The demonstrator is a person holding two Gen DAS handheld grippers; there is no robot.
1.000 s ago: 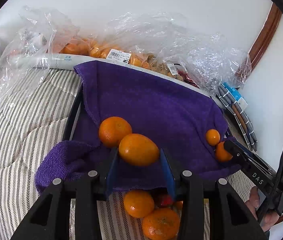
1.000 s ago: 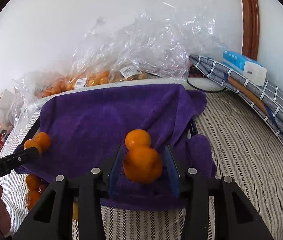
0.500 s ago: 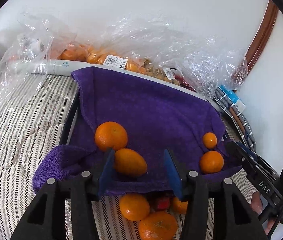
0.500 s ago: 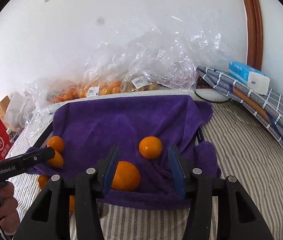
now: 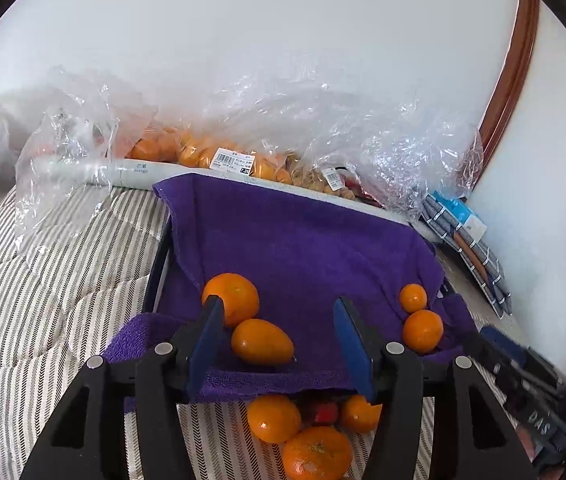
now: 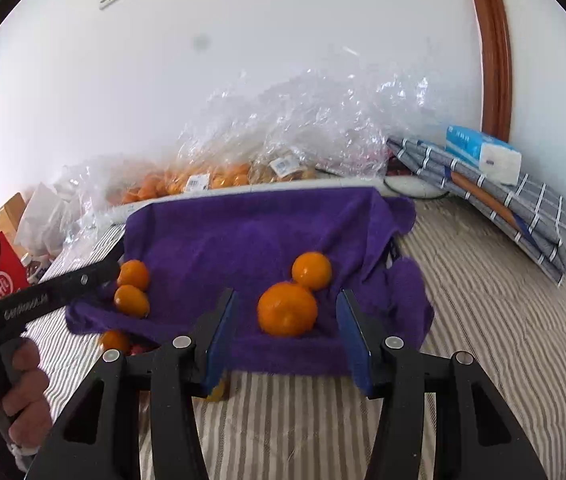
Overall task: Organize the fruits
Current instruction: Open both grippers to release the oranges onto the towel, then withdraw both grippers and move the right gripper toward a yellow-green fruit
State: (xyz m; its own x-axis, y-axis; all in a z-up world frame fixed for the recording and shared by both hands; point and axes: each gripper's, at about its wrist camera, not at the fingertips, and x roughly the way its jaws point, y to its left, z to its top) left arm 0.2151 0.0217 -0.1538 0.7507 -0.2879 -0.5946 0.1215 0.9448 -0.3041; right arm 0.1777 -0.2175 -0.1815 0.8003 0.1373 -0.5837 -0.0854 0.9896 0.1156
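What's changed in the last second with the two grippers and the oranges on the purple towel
Both grippers let go. The left gripper, jaws opening, released the oval orange, which now lies on the purple towel between the pads, untouched. The right gripper released the round orange and drew back a little. The other fruit on the towel, the loose fruit below its front edge and the bags behind stayed put.

Four glossy orange citrus fruits lay on a rumpled purple terry towel (image 5: 303,248) draped over a tray on the striped bed. At its left, a round orange (image 5: 232,298) touched an oval, egg-shaped orange fruit (image 5: 262,342) just in front of it. At the right, a small round mandarin (image 5: 413,298) sat just behind a larger round one (image 5: 423,331). Below the towel's front edge clustered more loose oranges (image 5: 274,418) and a small red fruit (image 5: 324,412) on the bedding
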